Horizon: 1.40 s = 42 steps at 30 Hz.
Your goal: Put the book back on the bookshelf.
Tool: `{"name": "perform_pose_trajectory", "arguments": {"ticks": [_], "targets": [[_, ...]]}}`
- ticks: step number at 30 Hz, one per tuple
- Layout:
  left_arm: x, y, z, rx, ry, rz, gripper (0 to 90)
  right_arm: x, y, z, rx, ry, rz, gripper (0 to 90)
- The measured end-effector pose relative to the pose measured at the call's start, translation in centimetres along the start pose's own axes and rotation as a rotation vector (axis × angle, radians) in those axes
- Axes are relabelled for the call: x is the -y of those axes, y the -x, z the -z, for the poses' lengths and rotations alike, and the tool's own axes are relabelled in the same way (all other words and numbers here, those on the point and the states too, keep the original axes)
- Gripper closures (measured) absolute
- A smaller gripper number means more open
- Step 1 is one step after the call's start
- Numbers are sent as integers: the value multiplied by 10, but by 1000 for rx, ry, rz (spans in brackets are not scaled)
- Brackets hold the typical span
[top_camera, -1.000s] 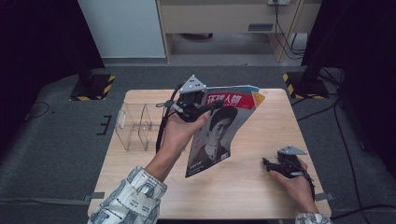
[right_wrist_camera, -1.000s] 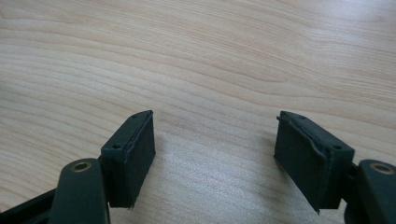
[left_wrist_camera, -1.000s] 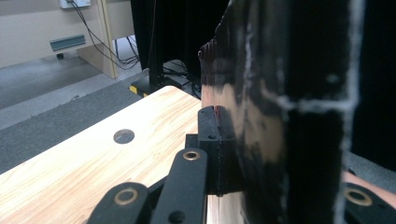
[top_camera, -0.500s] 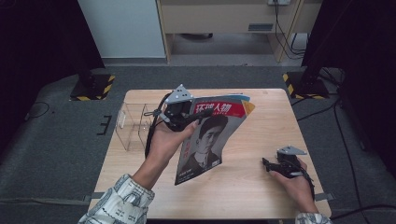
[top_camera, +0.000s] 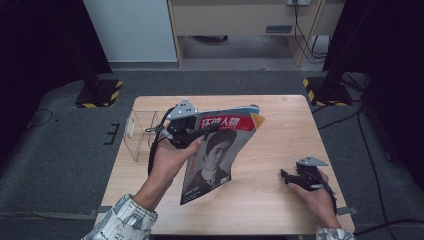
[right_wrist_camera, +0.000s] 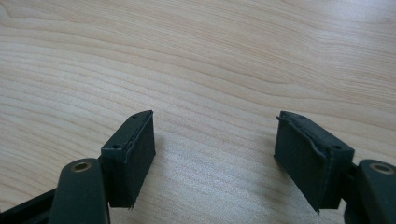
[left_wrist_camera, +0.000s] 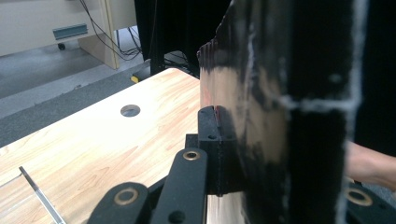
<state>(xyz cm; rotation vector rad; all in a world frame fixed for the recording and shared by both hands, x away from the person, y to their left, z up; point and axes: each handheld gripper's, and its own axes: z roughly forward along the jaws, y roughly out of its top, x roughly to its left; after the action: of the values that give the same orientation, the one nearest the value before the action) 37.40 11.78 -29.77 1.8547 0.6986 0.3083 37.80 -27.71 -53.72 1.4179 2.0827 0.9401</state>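
High view: left gripper (top_camera: 192,134) held up over the wooden table (top_camera: 280,125), jaws clamped on the top edge of a magazine (top_camera: 215,155). The magazine hangs down and toward the person from that grip, cover facing up and outward, red title band just beside the gripper, portrait below it; its lower corner comes down close to the tabletop on the person's side of the gripper. A clear plastic holder (top_camera: 142,135) stands on the table just to the outer side of the left gripper, apart from the magazine. Right gripper (top_camera: 292,177) low on the table near the person's edge, well apart from the magazine, grey plate on top. Left gripper view: one black jaw pad pressed flat against the magazine (left_wrist_camera: 261,116), which rises close in front of the lens as a dark, blurred sheet; table (left_wrist_camera: 102,140) stretches beyond the jaw, with a round hole (left_wrist_camera: 130,110) in its surface farther out. A thin edge of the clear holder (left_wrist_camera: 39,196) shows down by the jaw base. Right gripper view: right gripper (right_wrist_camera: 212,154) jaws stand wide apart, nothing between them, bare wood grain of the table (right_wrist_camera: 210,60) beneath and ahead.
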Motion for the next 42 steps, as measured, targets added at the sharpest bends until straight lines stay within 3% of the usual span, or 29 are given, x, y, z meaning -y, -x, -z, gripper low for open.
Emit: {"name": "perform_pose_trajectory", "arguments": {"ticks": [15,20,34,42], "targets": [[16,-7,29,-6,0,7,865,0,0,0,-1,-1,4,286],[29,-18,49,-40,14,41,865,0,0,0,-5,-1,13,285],[42,-40,100,-115,42,77,865,0,0,0,-6,0,12,284],[51,-53,120,-159,50,101,865,0,0,-1,-7,-1,14,282]]}}
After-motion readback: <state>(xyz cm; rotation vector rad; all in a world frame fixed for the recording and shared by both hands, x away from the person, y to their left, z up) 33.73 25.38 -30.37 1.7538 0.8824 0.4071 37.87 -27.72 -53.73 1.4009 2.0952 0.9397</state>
